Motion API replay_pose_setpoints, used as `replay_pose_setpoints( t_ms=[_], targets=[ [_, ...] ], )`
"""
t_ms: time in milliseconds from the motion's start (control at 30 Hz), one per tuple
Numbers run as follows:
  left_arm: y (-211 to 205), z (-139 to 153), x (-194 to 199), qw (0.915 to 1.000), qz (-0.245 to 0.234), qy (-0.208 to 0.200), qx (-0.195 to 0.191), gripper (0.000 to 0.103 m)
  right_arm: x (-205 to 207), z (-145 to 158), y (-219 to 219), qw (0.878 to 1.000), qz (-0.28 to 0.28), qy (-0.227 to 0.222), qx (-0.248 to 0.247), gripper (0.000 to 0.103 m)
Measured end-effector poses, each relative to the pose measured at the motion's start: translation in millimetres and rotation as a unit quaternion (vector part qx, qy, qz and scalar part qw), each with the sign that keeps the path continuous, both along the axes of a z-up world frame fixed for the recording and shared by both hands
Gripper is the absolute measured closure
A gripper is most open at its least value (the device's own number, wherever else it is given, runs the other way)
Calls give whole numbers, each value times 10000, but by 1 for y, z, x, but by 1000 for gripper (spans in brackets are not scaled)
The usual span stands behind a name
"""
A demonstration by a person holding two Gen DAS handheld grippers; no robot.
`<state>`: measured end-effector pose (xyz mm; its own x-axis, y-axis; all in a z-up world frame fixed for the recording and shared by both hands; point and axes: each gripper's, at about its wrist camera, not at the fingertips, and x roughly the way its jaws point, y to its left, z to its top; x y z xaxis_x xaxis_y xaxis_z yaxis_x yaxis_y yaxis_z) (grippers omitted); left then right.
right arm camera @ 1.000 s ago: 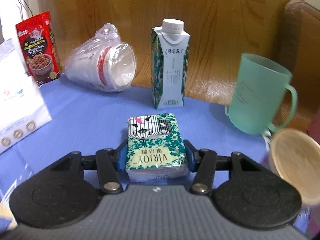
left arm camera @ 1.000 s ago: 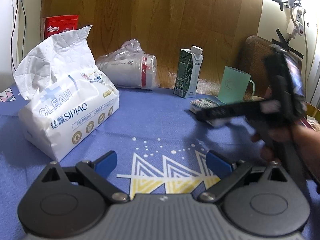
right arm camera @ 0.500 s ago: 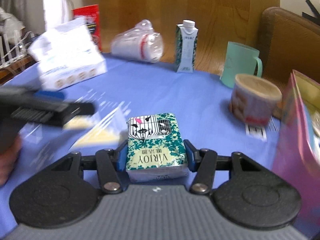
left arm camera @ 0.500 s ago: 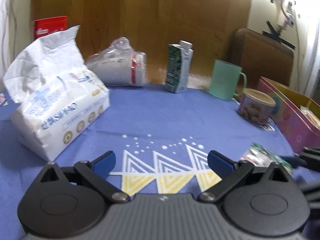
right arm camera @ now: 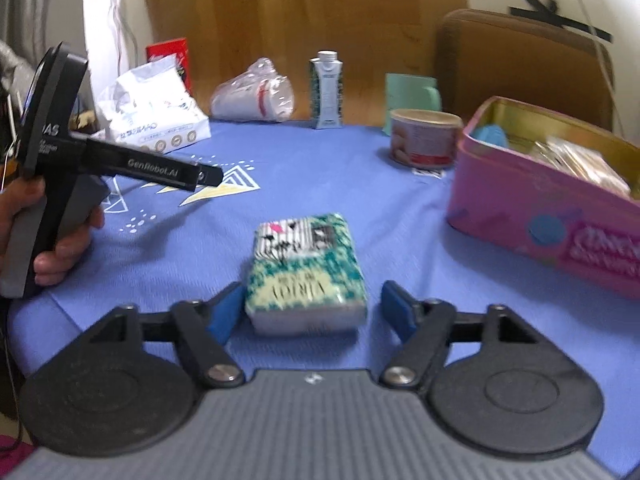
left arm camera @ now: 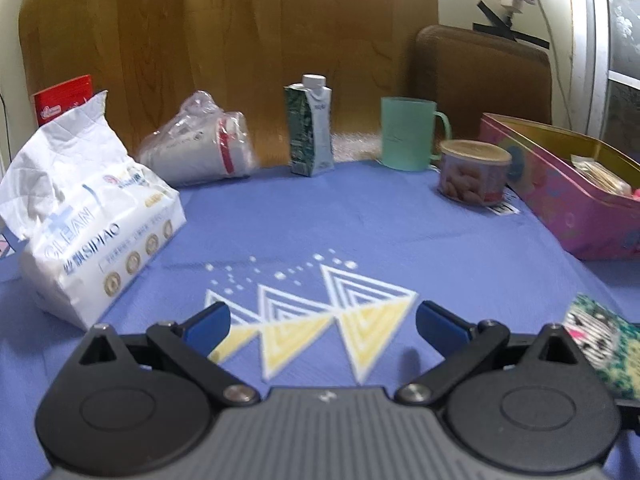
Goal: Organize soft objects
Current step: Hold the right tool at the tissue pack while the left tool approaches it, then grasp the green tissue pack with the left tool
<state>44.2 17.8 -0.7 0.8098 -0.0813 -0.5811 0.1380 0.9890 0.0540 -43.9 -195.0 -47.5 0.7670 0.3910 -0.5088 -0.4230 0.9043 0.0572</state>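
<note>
On the blue tablecloth (right arm camera: 328, 168), near its front edge, the small green tissue pack (right arm camera: 306, 270) lies between the right gripper (right arm camera: 312, 312), whose jaws are opening with the blue pads clear of its sides. The pink tin (right arm camera: 532, 216) sits to its right. The left gripper (left arm camera: 322, 326) is spread wide and empty, with the large white tissue bag (left arm camera: 86, 216) at far left.

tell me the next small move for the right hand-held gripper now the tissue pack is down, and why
Probably draw the right hand-held gripper straight back from the small tissue pack. Its jaws are opening, gaps show on both sides of the pack, and the pack lies flat on the blue tablecloth, so it looks released. Backing away straight should avoid nudging it, leaving the gripper free for another soft item.
</note>
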Motion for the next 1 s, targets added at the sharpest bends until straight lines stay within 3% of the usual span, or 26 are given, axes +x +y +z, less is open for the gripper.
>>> replay_pose_setpoints(
  t_ms=[200,300,500,567,667,733,867,1000],
  targets=[
    [-10,11,-12,9992,-34,40,-390,1,-8,0,-10,9998,-113,-18,151,25],
    [-22,20,-21,9979,-400,3,-514,1,-12,-2,-12,9997,-148,-24,183,25],
    [-57,17,-33,9895,-1206,452,-650,24,-17,-3,-13,9997,-134,-85,161,25],
    [-65,11,-32,9842,-1383,734,-826,33,-18,-4,-13,9998,-117,-109,135,25],
    [-69,3,-27,9747,-1496,1091,-1251,39,-20,-4,-11,9998,-72,-165,58,26],
    [-75,4,-27,9709,-1590,1167,-1361,48,-20,-6,-9,9998,2,-181,11,44],
    [-97,19,-26,9753,-1723,926,-1030,48,-24,-3,-8,9991,-61,-402,-86,48],
    [-123,46,-14,9727,-2022,609,-962,48,-23,11,-27,9964,-406,-736,141,48]
  ],
)
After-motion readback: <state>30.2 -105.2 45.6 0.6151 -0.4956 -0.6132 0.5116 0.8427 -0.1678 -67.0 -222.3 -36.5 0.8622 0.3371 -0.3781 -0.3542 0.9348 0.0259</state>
